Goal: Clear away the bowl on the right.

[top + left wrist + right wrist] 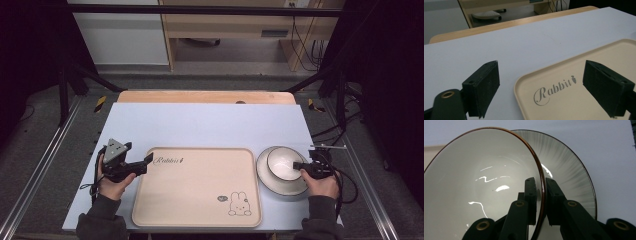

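— Where's the bowl [284, 163]?
— On the plate [266, 175], right of the tray [195, 200]. The right gripper [541, 192] pinches its rim.
— And the left gripper [541, 82]?
— Jaws apart over the tray's corner.

In the right gripper view, the white bowl [481, 185] runs off the frame at 9 and 6 o'clock, and it hides the 9 o'clock part of the grey-streaked plate [569, 170] behind it. In the left gripper view, the beige tray [579, 100] is cut off at 3 and 6 o'clock. In the high view, the small mark beside the tray's rabbit drawing [240, 205] is too small to read.
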`<state>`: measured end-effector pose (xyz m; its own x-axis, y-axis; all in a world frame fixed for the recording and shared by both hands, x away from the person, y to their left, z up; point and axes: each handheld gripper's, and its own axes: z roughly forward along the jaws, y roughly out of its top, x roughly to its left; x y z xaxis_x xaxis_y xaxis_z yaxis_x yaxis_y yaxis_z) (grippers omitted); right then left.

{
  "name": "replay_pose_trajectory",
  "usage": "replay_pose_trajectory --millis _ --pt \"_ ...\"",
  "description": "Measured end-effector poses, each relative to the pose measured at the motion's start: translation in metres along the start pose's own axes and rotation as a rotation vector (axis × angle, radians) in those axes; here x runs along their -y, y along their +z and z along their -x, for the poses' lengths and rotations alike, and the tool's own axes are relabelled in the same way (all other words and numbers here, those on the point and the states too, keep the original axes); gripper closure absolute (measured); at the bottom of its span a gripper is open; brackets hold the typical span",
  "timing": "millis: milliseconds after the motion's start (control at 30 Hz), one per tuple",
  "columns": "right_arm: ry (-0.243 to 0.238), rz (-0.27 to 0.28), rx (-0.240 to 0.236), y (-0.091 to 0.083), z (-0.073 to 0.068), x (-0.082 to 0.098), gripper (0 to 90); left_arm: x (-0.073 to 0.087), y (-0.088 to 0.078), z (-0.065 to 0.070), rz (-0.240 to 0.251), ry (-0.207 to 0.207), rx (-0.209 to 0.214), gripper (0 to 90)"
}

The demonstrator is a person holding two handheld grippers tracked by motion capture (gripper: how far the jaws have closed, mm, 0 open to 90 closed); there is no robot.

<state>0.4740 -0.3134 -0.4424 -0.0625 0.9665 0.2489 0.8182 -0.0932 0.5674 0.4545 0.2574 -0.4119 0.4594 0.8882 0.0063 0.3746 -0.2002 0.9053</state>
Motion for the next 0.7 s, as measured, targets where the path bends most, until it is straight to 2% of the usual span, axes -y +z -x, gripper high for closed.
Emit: replay_pose_trajectory --millis 467,700 --pt "0.011 0.015 0.017 -0.0032 -0.0016 -0.0003 83.0 -0.0006 -0.0006 -0.0001 0.003 0.0 -0.001 13.7" --pt "-0.003 0.022 0.029 -0.006 -0.0044 -0.0007 82.9 -0.0009 -0.0007 -0.0001 0.004 0.0 0.0 13.8"
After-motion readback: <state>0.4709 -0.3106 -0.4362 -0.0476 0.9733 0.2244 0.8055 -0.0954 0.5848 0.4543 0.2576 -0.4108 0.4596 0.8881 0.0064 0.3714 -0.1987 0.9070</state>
